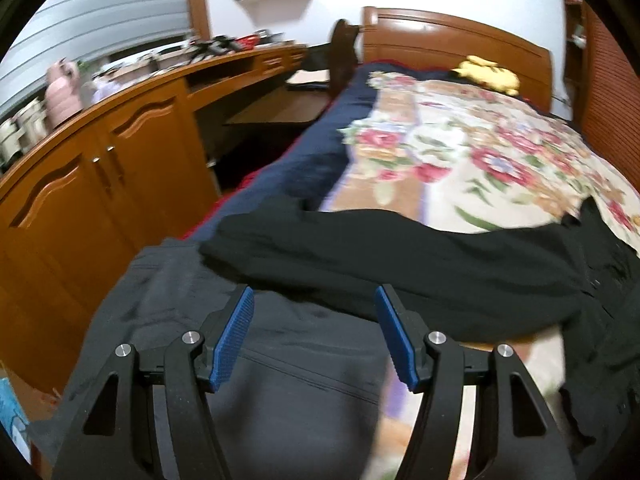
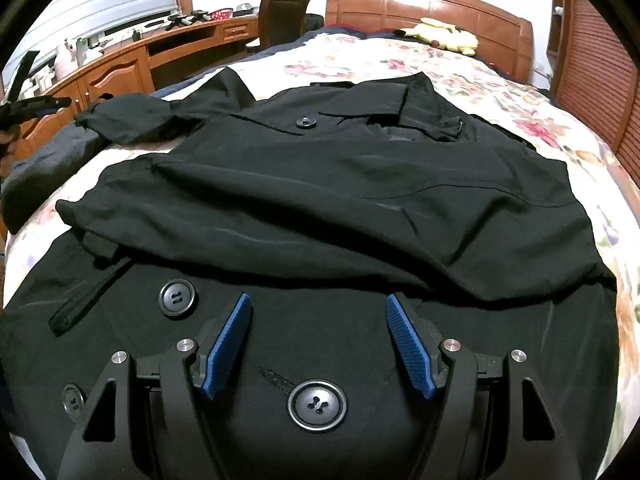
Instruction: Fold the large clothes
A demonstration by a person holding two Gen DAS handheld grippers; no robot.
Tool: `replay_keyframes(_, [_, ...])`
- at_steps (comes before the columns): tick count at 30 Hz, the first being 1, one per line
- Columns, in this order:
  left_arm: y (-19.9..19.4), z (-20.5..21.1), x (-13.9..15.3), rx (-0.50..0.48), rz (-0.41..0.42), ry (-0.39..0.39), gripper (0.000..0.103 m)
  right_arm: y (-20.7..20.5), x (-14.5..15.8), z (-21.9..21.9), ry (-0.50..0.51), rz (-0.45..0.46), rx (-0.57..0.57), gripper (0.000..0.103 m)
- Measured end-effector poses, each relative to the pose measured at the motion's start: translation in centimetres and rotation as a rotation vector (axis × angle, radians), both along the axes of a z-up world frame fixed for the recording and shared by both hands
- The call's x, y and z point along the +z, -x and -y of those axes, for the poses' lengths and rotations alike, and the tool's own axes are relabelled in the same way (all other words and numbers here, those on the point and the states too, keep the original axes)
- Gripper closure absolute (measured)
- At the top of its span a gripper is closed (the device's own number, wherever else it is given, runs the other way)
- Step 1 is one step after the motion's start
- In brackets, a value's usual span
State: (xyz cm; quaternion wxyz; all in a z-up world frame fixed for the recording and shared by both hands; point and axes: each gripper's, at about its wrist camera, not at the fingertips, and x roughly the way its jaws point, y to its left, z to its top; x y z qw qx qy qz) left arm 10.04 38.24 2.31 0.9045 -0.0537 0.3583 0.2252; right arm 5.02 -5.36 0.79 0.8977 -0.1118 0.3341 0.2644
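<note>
A large black coat (image 2: 320, 184) with big dark buttons (image 2: 317, 404) lies spread on a bed with a floral cover (image 2: 500, 92). One sleeve is folded across its front. My right gripper (image 2: 318, 312) is open and empty, just above the coat's lower front. My left gripper (image 1: 314, 304) is open and empty, above a grey garment (image 1: 280, 360) at the bed's left edge. The coat's black sleeve (image 1: 380, 264) lies just beyond its fingertips. The left gripper also shows at the far left of the right wrist view (image 2: 24, 108).
A wooden cabinet and desk (image 1: 100, 184) run along the left of the bed, with clutter on top. A wooden headboard (image 2: 424, 4) and a yellow plush toy (image 2: 444, 34) are at the far end. A dark chair (image 2: 282, 16) stands by the desk.
</note>
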Motion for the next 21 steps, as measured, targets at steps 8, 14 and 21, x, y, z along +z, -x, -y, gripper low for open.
replay_keyframes(8, [-1.2, -4.7, -1.6, 0.11, -0.041, 0.001, 0.039, -0.1, -0.1, 0.2, 0.001, -0.001, 0.002, 0.031])
replay_keyframes(14, [-2.7, -7.1, -2.7, 0.139, -0.065, 0.058, 0.039, -0.2, -0.2, 0.0, 0.006, -0.007, 0.005, 0.031])
replay_keyframes(21, [-4.4, -8.3, -3.8, 0.137, -0.092, 0.14, 0.059, -0.4, -0.2, -0.1, 0.008, -0.009, 0.006, 0.031])
